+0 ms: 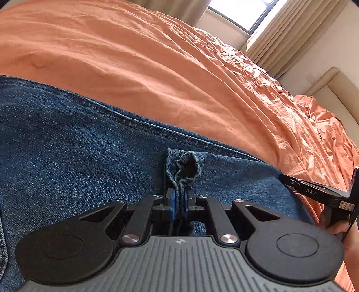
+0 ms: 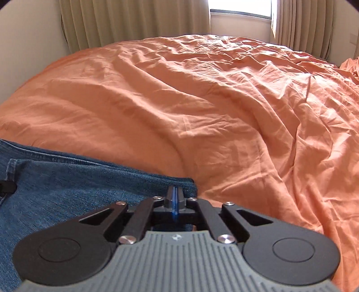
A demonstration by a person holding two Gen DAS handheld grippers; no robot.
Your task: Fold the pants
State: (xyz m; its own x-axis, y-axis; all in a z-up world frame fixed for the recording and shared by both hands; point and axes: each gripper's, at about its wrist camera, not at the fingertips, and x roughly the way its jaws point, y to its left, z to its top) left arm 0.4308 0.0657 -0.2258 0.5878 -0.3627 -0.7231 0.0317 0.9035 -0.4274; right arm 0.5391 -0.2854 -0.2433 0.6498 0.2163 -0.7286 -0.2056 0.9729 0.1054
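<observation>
Two tools: left tool [image 1: 179,200] pinched on bunched jeans [image 1: 78,139]; right tool [image 2: 175,197] fully closed at jeans' edge

- bed with wrinkled orange sheet [image 2: 202,94] fills the view
- beige pleated curtains [image 2: 134,20] behind it
- bright window [image 2: 240,7] between them
- pale wall [image 2: 29,45] left

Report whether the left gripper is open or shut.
Shut on the jeans: the left gripper pinches a bunched fold of denim between its blue pads.
</observation>
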